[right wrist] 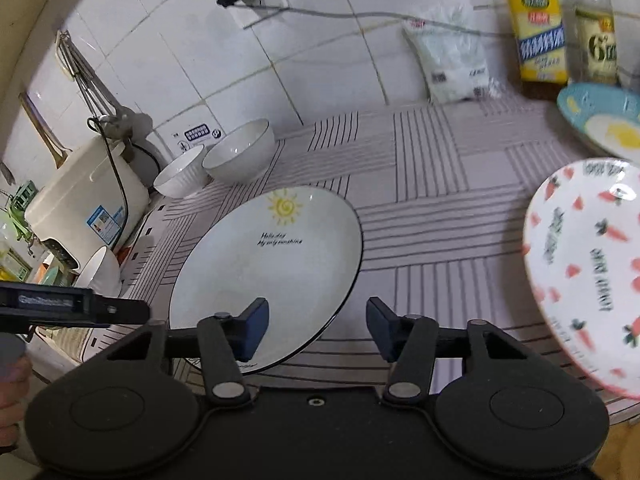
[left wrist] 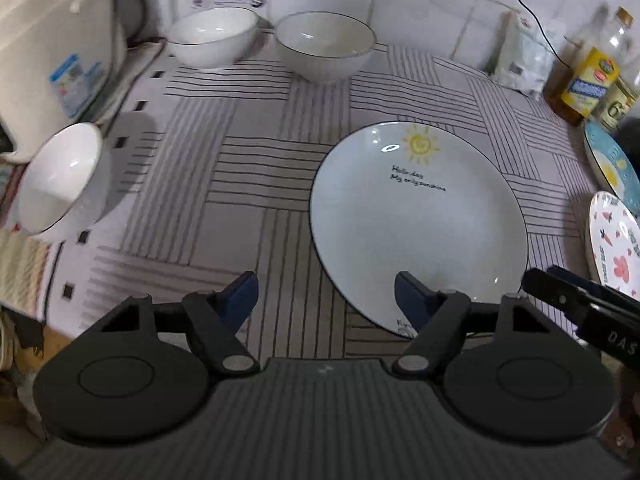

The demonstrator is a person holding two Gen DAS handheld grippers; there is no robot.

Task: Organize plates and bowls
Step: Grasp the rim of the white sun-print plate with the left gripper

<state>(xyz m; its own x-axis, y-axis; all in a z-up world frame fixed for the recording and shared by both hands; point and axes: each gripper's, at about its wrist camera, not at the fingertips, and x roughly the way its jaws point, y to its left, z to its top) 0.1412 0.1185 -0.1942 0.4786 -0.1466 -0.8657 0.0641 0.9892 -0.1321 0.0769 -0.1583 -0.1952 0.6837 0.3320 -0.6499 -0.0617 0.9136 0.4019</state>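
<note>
Plates and bowls lie scattered over the striped cloth (left wrist: 256,168), so the sorting looks barely begun. The sun plate (left wrist: 416,220) sits flat near the front edge of the cloth. Off to its right are the carrot plate (right wrist: 588,272) and, further back, the blue plate (right wrist: 600,120), the two close together but not stacked. Three white bowls stand apart from the plates: two side by side at the back by the tiled wall, the back left bowl (left wrist: 212,40) and the back right bowl (left wrist: 326,46), and the side bowl (left wrist: 64,184) alone at the left edge beside the rice cooker (right wrist: 84,200). Nothing is nested or piled yet, so gathering the plates into one stack and the bowls into another is all left to do.

The left gripper (left wrist: 326,300) hangs over the near rim of the sun plate, its jaws spread and holding nothing; one finger is above the plate, the other above bare cloth. The right gripper (right wrist: 318,328) is likewise spread and empty, straddling the plate's near right rim. Judging by this, the sun plate is the first thing to be picked up.
</note>
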